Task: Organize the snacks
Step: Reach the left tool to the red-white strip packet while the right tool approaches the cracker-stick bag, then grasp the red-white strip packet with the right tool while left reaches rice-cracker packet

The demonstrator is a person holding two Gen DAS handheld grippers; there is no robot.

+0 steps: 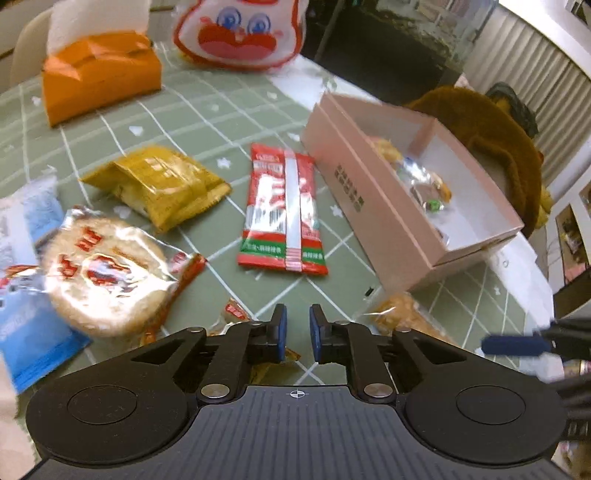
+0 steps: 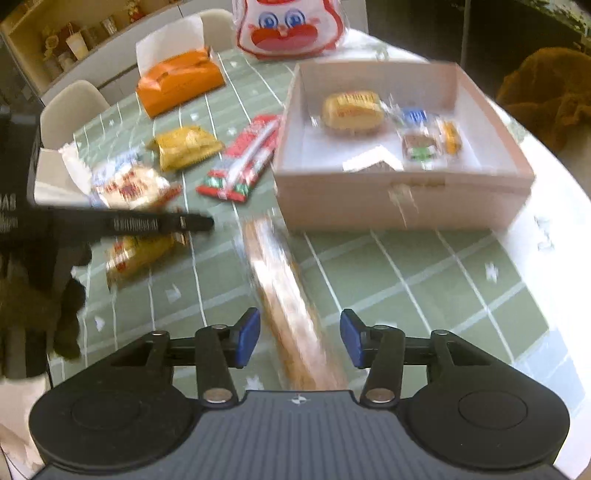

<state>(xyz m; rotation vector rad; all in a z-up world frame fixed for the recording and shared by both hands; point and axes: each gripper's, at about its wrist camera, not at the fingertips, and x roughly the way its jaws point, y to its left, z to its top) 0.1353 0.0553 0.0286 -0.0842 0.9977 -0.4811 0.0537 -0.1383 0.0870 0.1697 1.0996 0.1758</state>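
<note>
1. My left claw (image 1: pixel 297 332) is nearly closed, its blue pads a narrow slit apart with nothing between them, above the green checked table (image 1: pixel 229 122).
2. My right claw (image 2: pixel 299 338) stands open; a long blurred snack packet (image 2: pixel 284 291) lies between the pads, which do not touch it.
3. Just under my left claw sits a small yellow snack (image 2: pixel 138 253).
4. Toward the table's left edge lie a round rice cracker (image 1: pixel 105 273), a yellow packet (image 1: pixel 162 184) and a red packet (image 1: pixel 282 210).
5. The pink box (image 2: pixel 402 199) sits near the right edge, holding several small snacks.
6. At the far edge stand an orange tissue box (image 1: pixel 99 81) and a cartoon-face bag (image 1: pixel 240 33).
</note>
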